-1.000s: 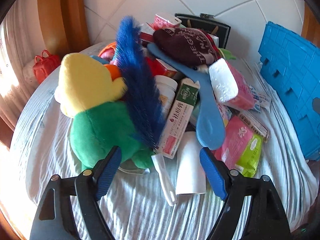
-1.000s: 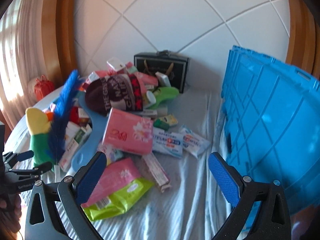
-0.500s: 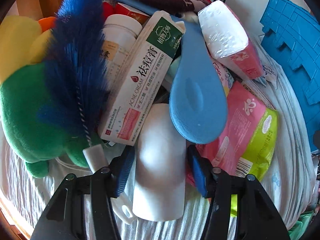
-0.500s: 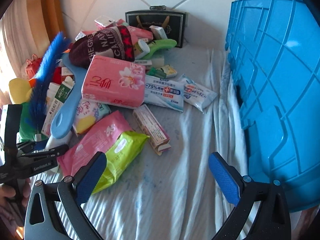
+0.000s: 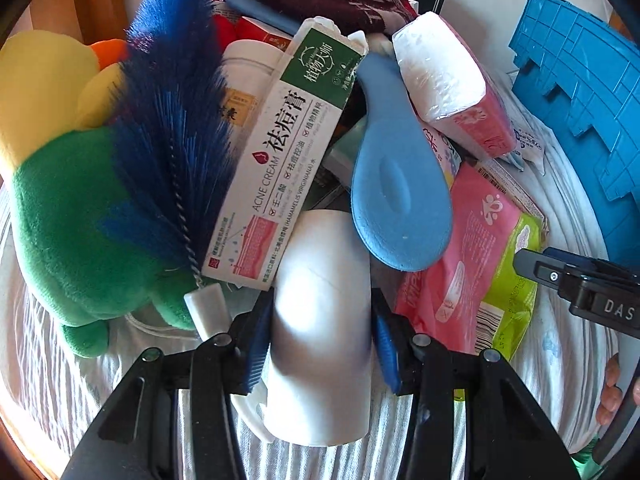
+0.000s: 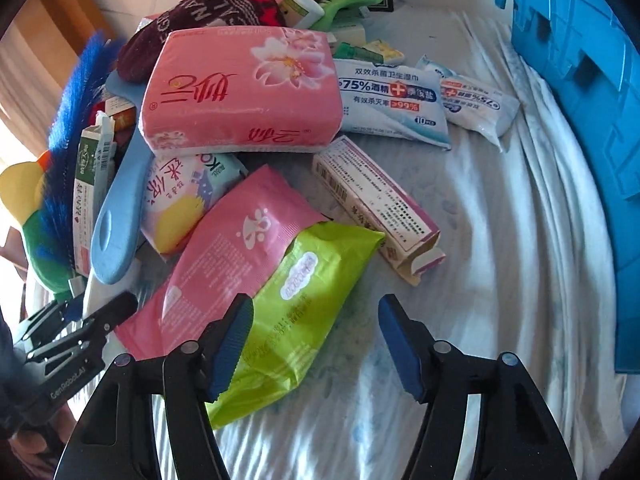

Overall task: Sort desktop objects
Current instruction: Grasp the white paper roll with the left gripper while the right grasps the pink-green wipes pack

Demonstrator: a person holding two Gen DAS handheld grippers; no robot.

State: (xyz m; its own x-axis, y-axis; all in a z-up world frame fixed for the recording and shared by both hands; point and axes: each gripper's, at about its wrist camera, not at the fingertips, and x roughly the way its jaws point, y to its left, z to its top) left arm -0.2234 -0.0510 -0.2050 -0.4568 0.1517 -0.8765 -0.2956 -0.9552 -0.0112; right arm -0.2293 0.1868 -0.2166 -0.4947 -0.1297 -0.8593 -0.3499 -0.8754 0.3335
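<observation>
Your left gripper (image 5: 320,340) grasps the white tube (image 5: 320,328); lift straight, clear of the acne cream box (image 5: 280,152) ahead. Your right gripper (image 6: 316,344) is closing around the green wipes pack (image 6: 292,320); centre it first.

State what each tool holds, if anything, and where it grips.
Left tool: the white tube, clamped across its middle. Right tool: nothing held yet, closing around the green packet.

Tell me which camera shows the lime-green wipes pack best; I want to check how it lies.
The right wrist view: the lime-green wipes pack lies nearly whole on the sheet, overlapping the pink pack, beneath the closing right claw. The left wrist view shows only a strip behind the pink pack.
</observation>
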